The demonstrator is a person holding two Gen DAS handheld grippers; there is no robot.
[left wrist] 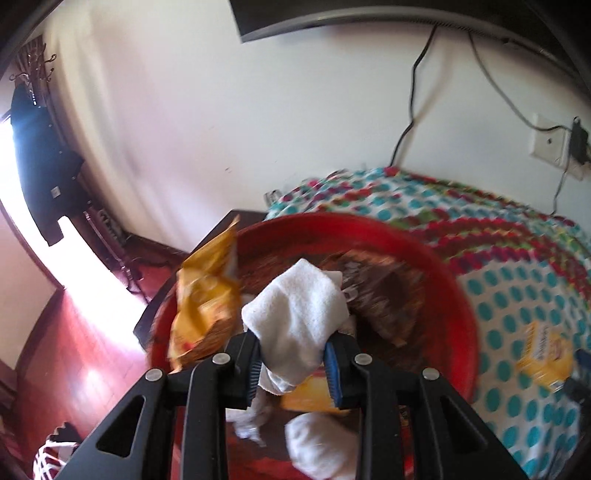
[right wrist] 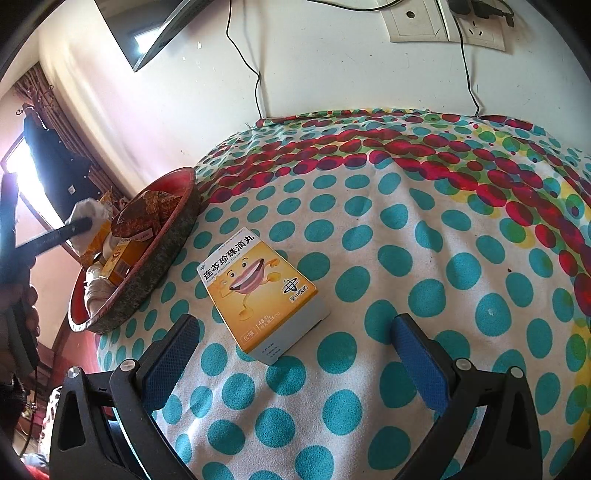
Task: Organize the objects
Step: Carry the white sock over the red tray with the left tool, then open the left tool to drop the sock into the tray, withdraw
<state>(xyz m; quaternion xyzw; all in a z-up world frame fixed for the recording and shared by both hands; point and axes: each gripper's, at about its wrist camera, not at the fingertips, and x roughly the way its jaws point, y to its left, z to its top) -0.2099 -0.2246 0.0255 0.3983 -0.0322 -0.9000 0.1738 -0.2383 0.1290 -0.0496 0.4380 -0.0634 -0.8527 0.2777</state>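
Observation:
My left gripper (left wrist: 292,363) is shut on a white sock (left wrist: 299,314) and holds it above the red basket (left wrist: 454,295). In the basket lie a yellow snack bag (left wrist: 207,299), a brown packet (left wrist: 384,291), a yellow box (left wrist: 310,397) and another white sock (left wrist: 314,446). In the right wrist view the same basket (right wrist: 162,258) sits at the table's left edge, with the left gripper (right wrist: 79,225) and its sock (right wrist: 88,212) over it. My right gripper (right wrist: 295,358) stands open just short of a yellow medicine box (right wrist: 258,291) lying flat on the dotted cloth (right wrist: 424,240).
The table stands against a white wall with cables (right wrist: 255,85), sockets (right wrist: 443,22) and a monitor's lower edge (right wrist: 155,33) above. Left of the table the red floor (left wrist: 92,332) drops away; dark clothes (left wrist: 44,166) hang by a bright window. A hand (right wrist: 22,314) holds the left tool.

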